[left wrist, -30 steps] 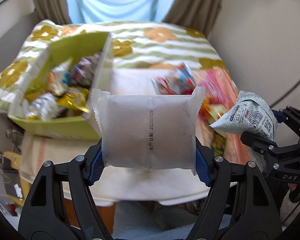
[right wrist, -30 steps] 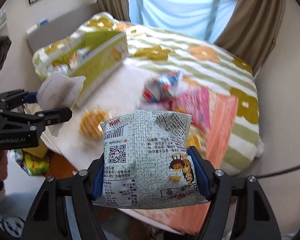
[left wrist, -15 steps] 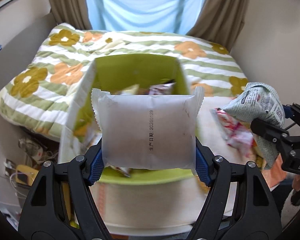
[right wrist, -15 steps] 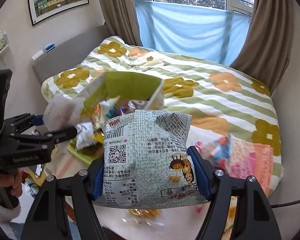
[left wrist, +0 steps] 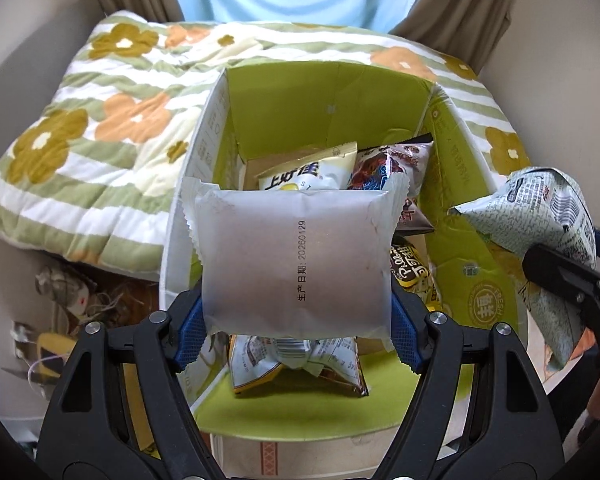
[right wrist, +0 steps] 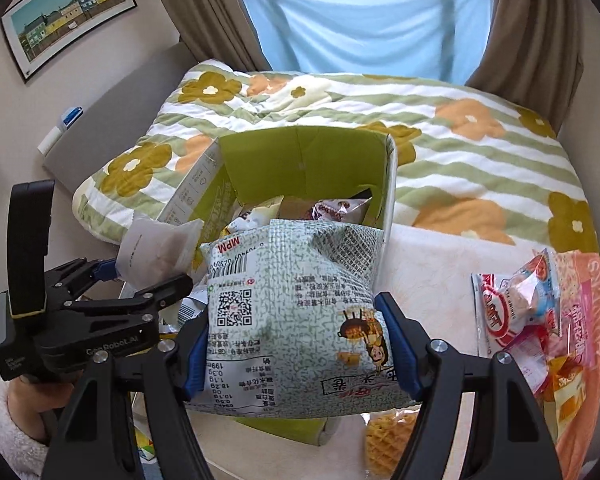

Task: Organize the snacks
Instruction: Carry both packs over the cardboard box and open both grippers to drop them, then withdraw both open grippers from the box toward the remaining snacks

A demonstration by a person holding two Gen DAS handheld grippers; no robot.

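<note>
My left gripper (left wrist: 296, 332) hangs over the open green box (left wrist: 328, 92) with a frosted white packet (left wrist: 296, 256) between its blue pads; its jaws are opening, and the pads still touch the packet's sides. Several snack bags lie in the box below. My right gripper (right wrist: 296, 344) is shut on a pale green printed snack bag (right wrist: 292, 312), just in front of the box's (right wrist: 308, 160) right side. In the left wrist view that bag (left wrist: 540, 208) and the right gripper (left wrist: 580, 256) sit at the right edge. The right wrist view shows the left gripper (right wrist: 144, 276) with the white packet (right wrist: 156, 248).
The box stands on a white table against a bed with a flowered quilt (right wrist: 460, 120). Loose snacks lie on the table to the right: a red-and-white bag (right wrist: 516, 304), a pink packet (right wrist: 580, 304) and a waffle-like snack (right wrist: 388, 440). A fleece sleeve (right wrist: 4, 420) holds the left gripper.
Both grippers have swung left, away from the loose snacks, and now sit at the green box. The box looks larger and lies directly under the left gripper. Both packets stay between the pads.
</note>
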